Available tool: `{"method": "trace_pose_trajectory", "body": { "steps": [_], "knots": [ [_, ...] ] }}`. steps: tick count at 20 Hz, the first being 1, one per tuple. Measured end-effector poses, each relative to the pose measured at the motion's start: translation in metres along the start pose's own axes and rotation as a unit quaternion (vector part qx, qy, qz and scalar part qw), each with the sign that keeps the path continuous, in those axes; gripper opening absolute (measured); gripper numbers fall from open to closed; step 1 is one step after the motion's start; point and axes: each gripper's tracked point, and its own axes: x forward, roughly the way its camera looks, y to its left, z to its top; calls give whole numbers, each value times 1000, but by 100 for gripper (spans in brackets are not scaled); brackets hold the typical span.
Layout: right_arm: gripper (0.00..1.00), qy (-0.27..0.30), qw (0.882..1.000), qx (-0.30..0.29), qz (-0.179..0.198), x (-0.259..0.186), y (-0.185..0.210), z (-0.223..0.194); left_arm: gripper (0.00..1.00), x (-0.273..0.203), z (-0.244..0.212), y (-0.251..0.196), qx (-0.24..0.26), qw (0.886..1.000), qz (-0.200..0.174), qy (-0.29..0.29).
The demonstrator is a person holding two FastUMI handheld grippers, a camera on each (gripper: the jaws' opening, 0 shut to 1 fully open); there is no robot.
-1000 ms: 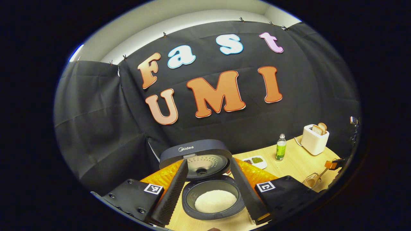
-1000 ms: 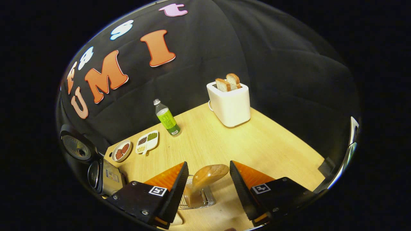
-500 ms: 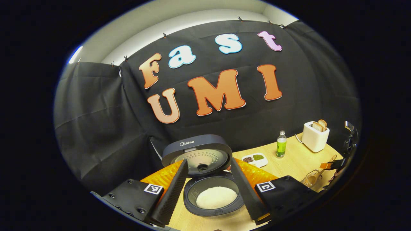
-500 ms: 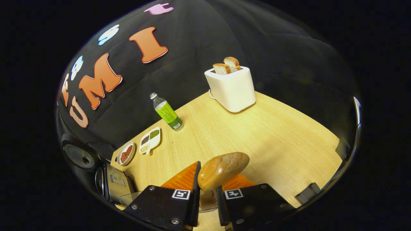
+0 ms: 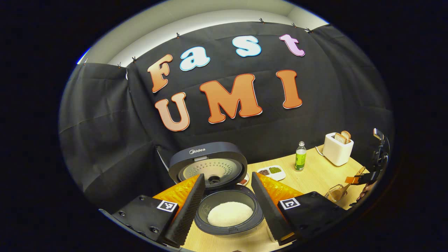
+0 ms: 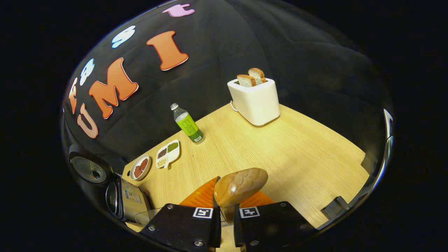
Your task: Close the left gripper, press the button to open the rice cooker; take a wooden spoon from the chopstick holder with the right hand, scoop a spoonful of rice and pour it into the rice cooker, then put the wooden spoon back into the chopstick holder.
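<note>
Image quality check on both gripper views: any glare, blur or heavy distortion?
Left gripper view: sharp, strong fisheye bowing of the table; rice in the open rice cooker bright but not blown out. Right gripper view: wooden spoon bowl shows a soft highlight, toaster crisp, table edges curve.

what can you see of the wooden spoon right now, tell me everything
The wooden spoon shows its glossy brown bowl, rounded back up, with visible grain. It juts out above the right gripper, whose fingers are closed on the handle just below the bowl. Its lower handle is hidden between the fingers, over the wire chopstick holder. In the left gripper view it looks like a slanted stick.
</note>
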Motion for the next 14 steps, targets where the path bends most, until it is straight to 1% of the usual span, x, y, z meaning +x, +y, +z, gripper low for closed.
{"method": "trace_pose_trajectory", "body": {
  "steps": [2,3,7,8,11,14],
  "knots": [
    [13,-21,1000,-4,4,-17,6,17,82,1,0,4,-6,1000,-4,-6],
    [14,-34,999,-8,6,-28,10,25,100,3,-1,7,-9,1000,-4,-10],
    [14,-69,997,-22,31,-67,37,50,100,7,-10,21,-30,999,-8,-7],
    [13,-72,996,-24,41,-75,46,51,94,9,-13,25,-32,999,-8,-4],
    [13,-68,994,-35,75,-93,79,40,100,11,-21,35,-37,999,-13,-1],
    [14,-53,992,-74,92,-96,104,14,100,14,-28,40,-51,998,-22,1]
  ]
}}
